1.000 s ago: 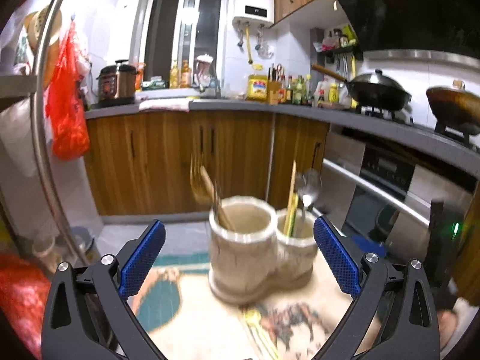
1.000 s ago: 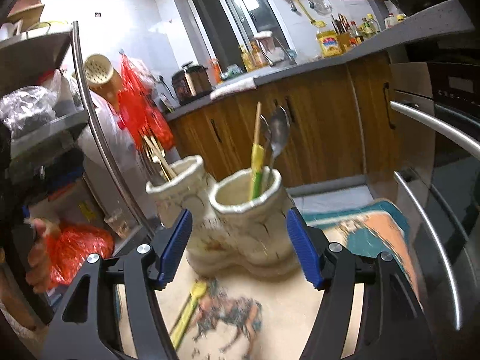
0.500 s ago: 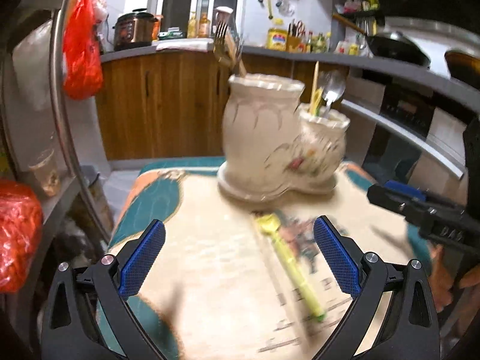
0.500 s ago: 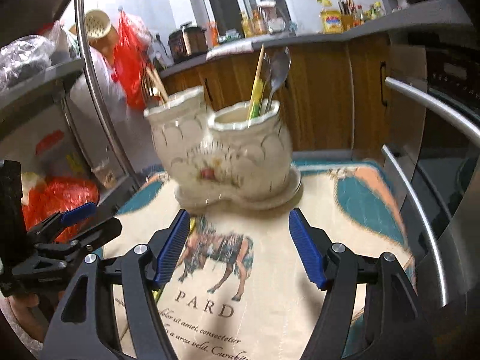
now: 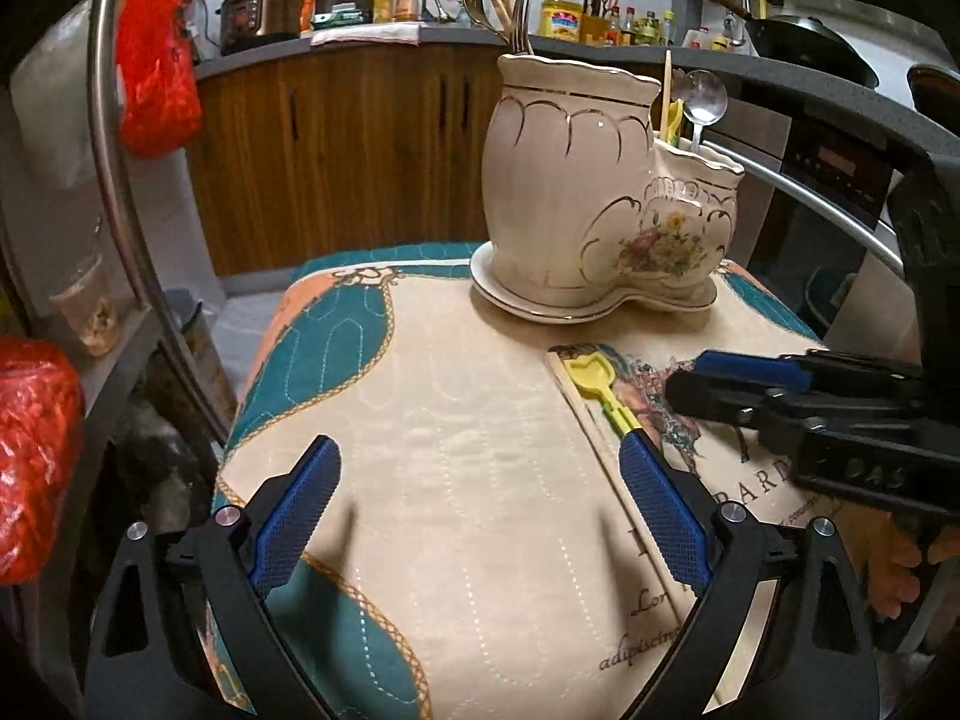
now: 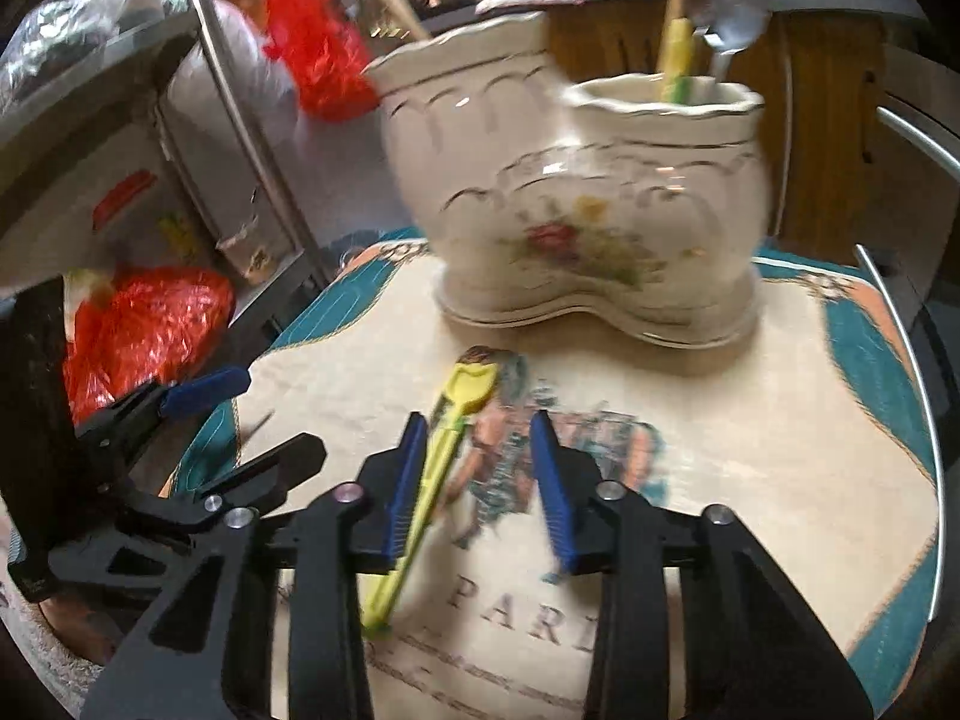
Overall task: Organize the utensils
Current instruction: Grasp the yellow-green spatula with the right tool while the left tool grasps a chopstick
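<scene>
The yellow plastic spoon (image 6: pixel 447 462) lies flat on the printed cloth (image 6: pixel 750 420), bowl end toward the ceramic utensil holder (image 6: pixel 576 204) and handle running back toward the near edge. Beside it, on its left in the left wrist view, lies a pale wooden chopstick (image 5: pixel 591 432), roughly parallel and just beside the spoon.

The right gripper (image 6: pixel 480 474) sits low over the spoon, its jaws closing; the spoon's shaft lies between them, close against the left blue pad, with a clear gap to the right pad, so nothing is pinched yet. The left gripper (image 5: pixel 474 504) hovers over bare cloth to the left of the spoon, jaws spread wide with nothing between them, and its right fingertip stands just beside the spoon's handle.

The holder stands at the far side of the cloth, apart from the spoon's bowl. Its taller left compartment holds forks (image 5: pixel 504 0); the lower right compartment holds a metal spoon (image 5: pixel 702 102), a chopstick and a yellow-green utensil.

Open cloth stretches left of the spoon and to the right of the right gripper, up to the teal border (image 5: pixel 336 324). A curved metal rail (image 5: pixel 120 180) rises past the cloth's left edge, with red plastic bags (image 5: pixel 36 450) behind it.
</scene>
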The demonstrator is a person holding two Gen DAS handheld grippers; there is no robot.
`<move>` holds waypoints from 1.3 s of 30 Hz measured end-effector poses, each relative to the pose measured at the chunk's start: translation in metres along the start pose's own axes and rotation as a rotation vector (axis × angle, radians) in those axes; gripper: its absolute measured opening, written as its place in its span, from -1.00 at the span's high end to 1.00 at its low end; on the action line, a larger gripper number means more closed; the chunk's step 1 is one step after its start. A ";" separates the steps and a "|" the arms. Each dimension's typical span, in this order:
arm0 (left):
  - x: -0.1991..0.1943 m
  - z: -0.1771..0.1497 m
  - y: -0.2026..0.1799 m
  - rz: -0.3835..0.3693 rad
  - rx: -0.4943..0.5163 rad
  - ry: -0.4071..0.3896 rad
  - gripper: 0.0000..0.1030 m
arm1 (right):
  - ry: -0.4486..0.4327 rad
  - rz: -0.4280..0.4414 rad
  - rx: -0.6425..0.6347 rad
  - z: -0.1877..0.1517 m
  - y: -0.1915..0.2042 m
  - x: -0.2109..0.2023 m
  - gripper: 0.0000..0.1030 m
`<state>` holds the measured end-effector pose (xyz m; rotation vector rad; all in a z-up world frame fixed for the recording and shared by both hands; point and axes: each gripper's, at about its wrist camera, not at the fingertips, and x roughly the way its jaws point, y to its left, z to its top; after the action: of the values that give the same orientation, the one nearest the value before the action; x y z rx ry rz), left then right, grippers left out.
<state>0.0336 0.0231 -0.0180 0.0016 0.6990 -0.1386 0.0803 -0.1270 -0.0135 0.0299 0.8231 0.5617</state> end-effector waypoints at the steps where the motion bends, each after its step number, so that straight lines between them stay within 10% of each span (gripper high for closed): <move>1: 0.001 0.000 0.001 -0.002 0.000 0.007 -0.74 | 0.011 0.003 -0.007 0.001 0.003 0.004 0.45; 10: 0.005 0.000 0.006 -0.031 0.000 0.031 -0.63 | 0.126 -0.013 -0.062 0.003 0.013 0.031 0.58; 27: 0.013 0.004 -0.018 -0.036 0.033 0.059 -0.49 | -0.003 0.016 0.059 0.002 -0.030 -0.010 0.81; 35: 0.034 0.008 -0.041 -0.043 0.062 0.137 -0.21 | -0.025 0.004 0.028 -0.004 -0.035 -0.024 0.81; 39: 0.040 0.009 -0.048 0.007 0.092 0.164 0.28 | -0.028 0.000 0.007 -0.006 -0.035 -0.025 0.81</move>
<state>0.0637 -0.0302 -0.0349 0.1043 0.8560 -0.1654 0.0787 -0.1703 -0.0092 0.0445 0.7979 0.5570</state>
